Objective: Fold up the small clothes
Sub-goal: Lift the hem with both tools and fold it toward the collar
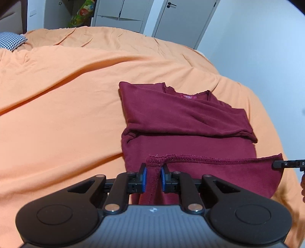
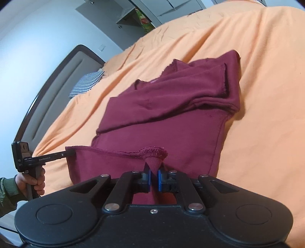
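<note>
Left wrist view: the left gripper (image 1: 154, 176), black with blue pads, is pinching the stitched bottom hem of a dark maroon knit sweater (image 1: 183, 122), the cloth bunched into a narrow ridge between the two fingers. From that pinch the hem runs rightward as a raised, taut edge to its far corner, where the tip of the right gripper (image 1: 288, 164) meets it at the frame's border. Beyond the lifted hem, the sweater's body lies flat on the orange bedsheet (image 1: 66, 99), with both sleeves already folded across the chest into a thick band and the neckline with its small pink label facing away from the camera.

In the right wrist view, the right gripper (image 2: 154, 177) is likewise closed on a gathered fold of the same hem, which fans out just above the blue pads. To the left, the left gripper (image 2: 69, 153) clamps the hem's other corner, its handle gripped by the person's left hand (image 2: 31, 181) in a green cuff. The sweater (image 2: 162, 106) sits near the bed's middle. Farther off are a black-and-white houndstooth pillow (image 2: 86, 83) beside the dark-framed padded headboard (image 2: 55, 91), and grey wardrobe doors (image 1: 122, 13) against the wall.
</note>
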Demonstrator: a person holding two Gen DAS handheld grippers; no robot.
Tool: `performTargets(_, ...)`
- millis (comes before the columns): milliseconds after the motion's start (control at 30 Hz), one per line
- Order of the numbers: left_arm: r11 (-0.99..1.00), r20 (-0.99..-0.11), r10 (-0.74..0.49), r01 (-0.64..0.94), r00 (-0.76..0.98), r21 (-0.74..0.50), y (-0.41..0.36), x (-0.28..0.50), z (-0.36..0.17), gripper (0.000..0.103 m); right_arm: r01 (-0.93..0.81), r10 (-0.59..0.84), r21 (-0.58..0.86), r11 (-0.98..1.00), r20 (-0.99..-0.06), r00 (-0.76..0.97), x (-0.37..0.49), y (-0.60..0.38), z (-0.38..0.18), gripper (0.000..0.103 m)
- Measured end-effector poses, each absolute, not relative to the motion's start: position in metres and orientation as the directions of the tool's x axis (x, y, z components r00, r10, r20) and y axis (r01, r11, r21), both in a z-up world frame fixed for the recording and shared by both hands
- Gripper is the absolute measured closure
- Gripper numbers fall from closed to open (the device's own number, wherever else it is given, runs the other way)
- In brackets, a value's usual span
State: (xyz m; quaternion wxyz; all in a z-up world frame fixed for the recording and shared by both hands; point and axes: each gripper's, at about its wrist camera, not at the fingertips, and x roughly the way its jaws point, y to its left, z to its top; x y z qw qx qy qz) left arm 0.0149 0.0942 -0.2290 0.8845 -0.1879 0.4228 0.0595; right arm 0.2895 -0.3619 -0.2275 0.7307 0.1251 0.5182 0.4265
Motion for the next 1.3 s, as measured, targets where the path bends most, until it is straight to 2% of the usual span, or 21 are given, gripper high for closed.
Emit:
performTargets(333,0.932,-0.821,-0.060,-0.263,0.567,-0.250,0.088,0.039,-0.257,0.087,-0.469,0.728,0.612,0.637,-0.678,0.103,0.286,-0.370,-0.232,0.094)
performTargets(500,0.938,-0.848,-0.054,-0.263,0.527,-0.224,0.088,0.049,-0.272,0.084,-0.443,0.689,0.591,0.674,-0.720,0.088,0.292,-0.356,-0.251,0.070)
performTargets(567,0.937,-0.853,-0.059,-0.265,0.518,-0.226,0.089,0.049,-0.275,0.082,-0.433,0.678,0.588,0.683,-0.732,0.075,0.294,-0.351,-0.259,0.069)
performTargets(633,0.938,-0.856,-0.068,-0.258,0.512,-0.230,0.090,0.049,-0.277,0.082,-0.433,0.666,0.583,0.688,-0.744,0.056,0.295,-0.347,-0.265,0.072)
performTargets(700,0.940,-0.850,-0.070,-0.251,0.523,-0.232,0.090,0.047,-0.272,0.088,-0.443,0.651,0.567,0.694,-0.757,0.051,0.294,-0.346,-0.267,0.098)
performTargets(933,0.925,-0.805,-0.063,-0.269,0.589,-0.270,0.096,0.047,-0.250,0.089,-0.395,0.737,0.641,0.658,-0.655,0.165,0.297,-0.367,-0.234,0.098)
performTargets(1300,0.937,-0.803,-0.059,-0.244,0.593,-0.249,0.104,0.069,-0.247,0.089,-0.439,0.752,0.629,0.641,-0.628,0.198,0.323,-0.347,-0.214,0.098)
